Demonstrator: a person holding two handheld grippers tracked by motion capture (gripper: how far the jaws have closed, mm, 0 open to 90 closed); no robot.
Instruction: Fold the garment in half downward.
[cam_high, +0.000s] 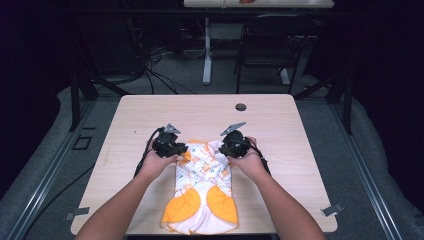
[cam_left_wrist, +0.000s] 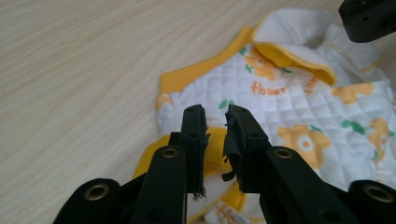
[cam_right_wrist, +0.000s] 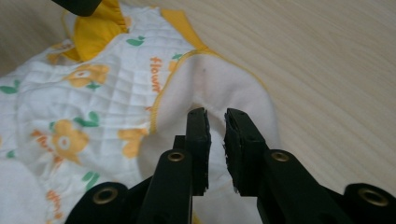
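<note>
A pale wooden tabletop (cam_high: 150, 112) is standing in a dim room, with a dark chair (cam_high: 267, 42) and loose cables lying on the floor beyond it. A small quilted garment (cam_high: 202, 187), white with orange flowers and yellow trim, is lying at the near middle of the tabletop, between the person's hands.

The left gripper (cam_high: 170, 145) is sitting at the garment's far left corner, and the right gripper (cam_high: 235, 142) at the far right corner. In the left gripper view, the left gripper (cam_left_wrist: 215, 126) is holding its jaws slightly apart over a yellow-edged fold, with no cloth clearly caught between them. In the right gripper view, the right gripper (cam_right_wrist: 215, 128) is likewise standing narrowly spread above a turned-over white flap, pinching nothing that shows.

The work looks to be at an early stage: the far edge is partly turned back on both sides, but the body is lying mostly flat and unfolded, so the folding proper seems to be left.

The garment's long axis is running from the near edge toward the far edge, with the two yellow rounded patches pointing toward the person and the collar end pointing away.
</note>
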